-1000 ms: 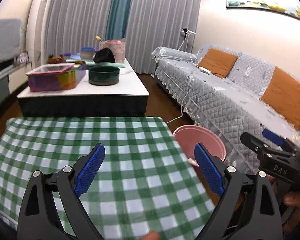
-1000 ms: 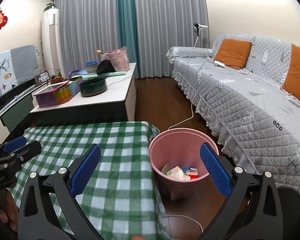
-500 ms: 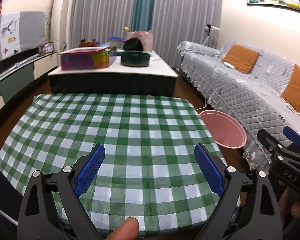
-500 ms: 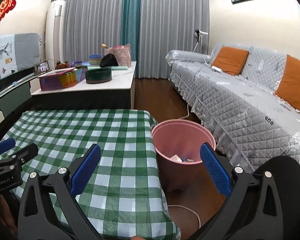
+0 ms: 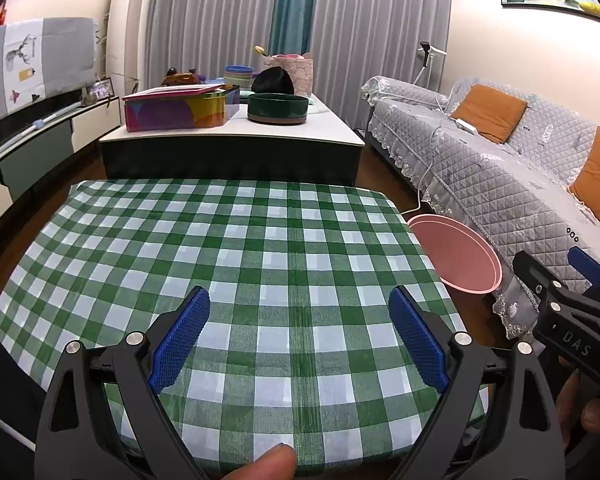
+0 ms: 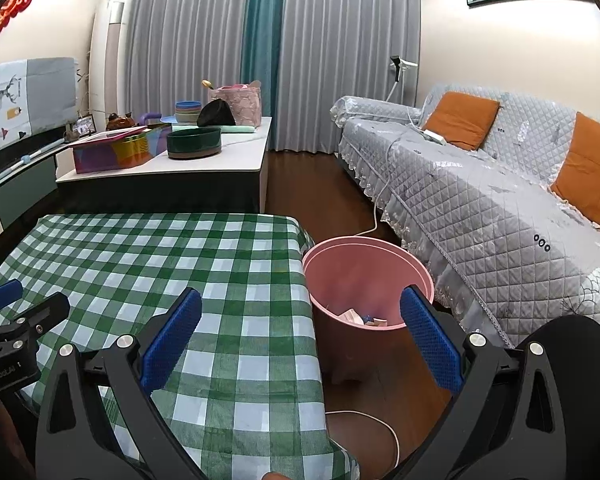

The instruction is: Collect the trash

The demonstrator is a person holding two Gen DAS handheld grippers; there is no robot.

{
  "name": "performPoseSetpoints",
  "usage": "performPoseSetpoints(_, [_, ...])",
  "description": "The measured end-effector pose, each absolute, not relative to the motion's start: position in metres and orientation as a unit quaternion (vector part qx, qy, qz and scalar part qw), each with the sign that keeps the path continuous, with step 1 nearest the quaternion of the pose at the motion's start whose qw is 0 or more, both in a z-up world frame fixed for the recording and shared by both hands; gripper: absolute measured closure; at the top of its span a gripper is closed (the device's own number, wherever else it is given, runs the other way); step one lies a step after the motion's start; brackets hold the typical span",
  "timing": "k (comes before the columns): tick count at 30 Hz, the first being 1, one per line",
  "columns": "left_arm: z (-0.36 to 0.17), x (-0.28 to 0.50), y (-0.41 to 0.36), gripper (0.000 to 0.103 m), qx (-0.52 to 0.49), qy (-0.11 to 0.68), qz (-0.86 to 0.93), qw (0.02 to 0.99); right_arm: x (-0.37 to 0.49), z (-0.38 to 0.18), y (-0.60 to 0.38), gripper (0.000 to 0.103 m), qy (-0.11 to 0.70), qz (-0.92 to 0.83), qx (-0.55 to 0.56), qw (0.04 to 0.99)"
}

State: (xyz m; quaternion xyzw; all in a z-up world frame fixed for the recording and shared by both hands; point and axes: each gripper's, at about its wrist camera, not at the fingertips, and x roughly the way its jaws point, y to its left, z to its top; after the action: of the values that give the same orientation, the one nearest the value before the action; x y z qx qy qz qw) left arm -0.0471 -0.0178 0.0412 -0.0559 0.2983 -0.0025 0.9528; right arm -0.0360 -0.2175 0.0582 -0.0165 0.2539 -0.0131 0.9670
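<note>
As both grippers pulled back, more checked table (image 5: 260, 240) shows (fingers (image 5: 180, 336) wide apart, empty).

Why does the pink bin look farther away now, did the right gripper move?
Yes. The right gripper pulled back and up: against the fixed pink bin, less of the trash shows inside.

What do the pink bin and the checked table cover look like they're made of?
The pink bin looks like moulded plastic, matte to slightly satin: thin even rim, smooth uniform walls. The checked table cover seems to be coated cloth or vinyl, since it shows a fine woven texture, a soft sheen and drapes over the corner; which of the two is unclear.
</note>
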Motion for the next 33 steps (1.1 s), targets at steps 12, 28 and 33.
performPoseSetpoints(12, [0.0407, -0.0462, -0.0193, 0.015, -0.051, 0.299, -0.001, 0.953, -0.0340, 0.0580, -0.2158, 0.005, 0.254, -0.012, -0.016, 0.967])
performPoseSetpoints(28, [0.0395, -0.0462, -0.0194, 0.015, -0.050, 0.300, -0.001, 0.952, -0.0335, 0.0580, -0.2142, 0.005, 0.254, -0.012, -0.016, 0.967])
performPoseSetpoints(33, [0.0393, -0.0462, -0.0196, 0.015, -0.049, 0.300, -0.001, 0.953, -0.0336, 0.0581, -0.2143, 0.005, 0.254, -0.013, -0.016, 0.967])
